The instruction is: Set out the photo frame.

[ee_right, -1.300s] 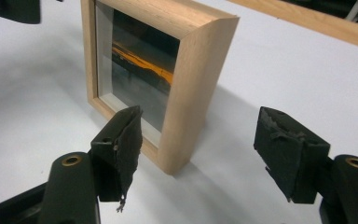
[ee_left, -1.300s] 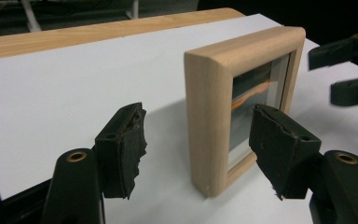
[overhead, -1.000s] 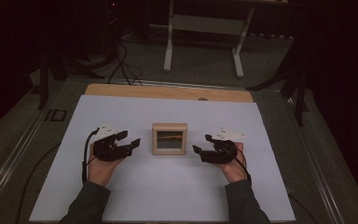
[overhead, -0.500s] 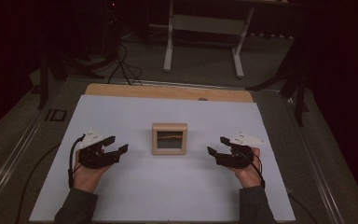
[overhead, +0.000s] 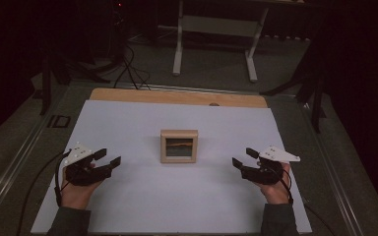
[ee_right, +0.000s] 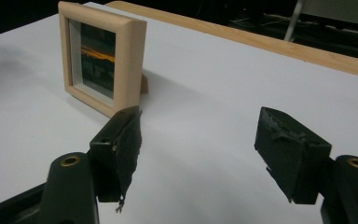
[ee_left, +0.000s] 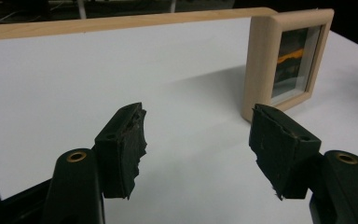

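No legible text, label or number anywhere

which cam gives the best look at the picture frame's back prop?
Right gripper view: a small wooden prop pokes out behind the picture frame, resting on the white table. The left gripper view shows the frame's front and side edge; the high view shows its front, small and dim.
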